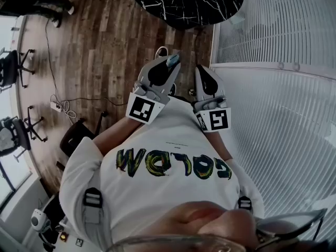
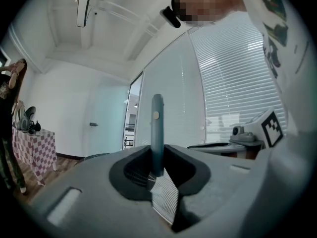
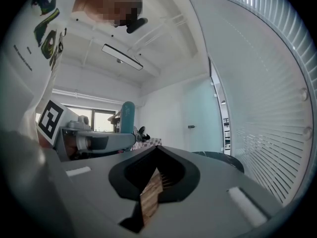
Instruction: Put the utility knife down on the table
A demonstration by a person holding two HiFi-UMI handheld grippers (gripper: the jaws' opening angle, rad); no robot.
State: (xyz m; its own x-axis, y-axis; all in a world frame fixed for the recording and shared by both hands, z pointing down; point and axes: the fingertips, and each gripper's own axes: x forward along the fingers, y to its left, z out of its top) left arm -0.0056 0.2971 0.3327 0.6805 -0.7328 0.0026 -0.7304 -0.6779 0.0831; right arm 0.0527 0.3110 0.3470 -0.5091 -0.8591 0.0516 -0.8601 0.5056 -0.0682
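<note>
A teal utility knife [image 2: 157, 128] stands upright between the jaws of my left gripper [image 2: 157, 152], which is shut on its lower end. In the head view the knife [image 1: 171, 61] pokes out past the left gripper [image 1: 167, 68], held in front of the person's white shirt above the wooden floor. My right gripper [image 1: 206, 76] hangs just to its right; its tips meet with nothing between them [image 3: 157, 148]. The right gripper view shows the knife [image 3: 128, 117] beside it at the left. The black marble round table [image 1: 189, 1] lies ahead of both grippers.
White slatted blinds [image 1: 278, 88] run along the right side. Office chairs [image 1: 13, 67] stand at the left, and a power strip with a cable [image 1: 56, 106] lies on the wooden floor [image 1: 105, 46]. Another person [image 1: 37, 4] stands at the far left.
</note>
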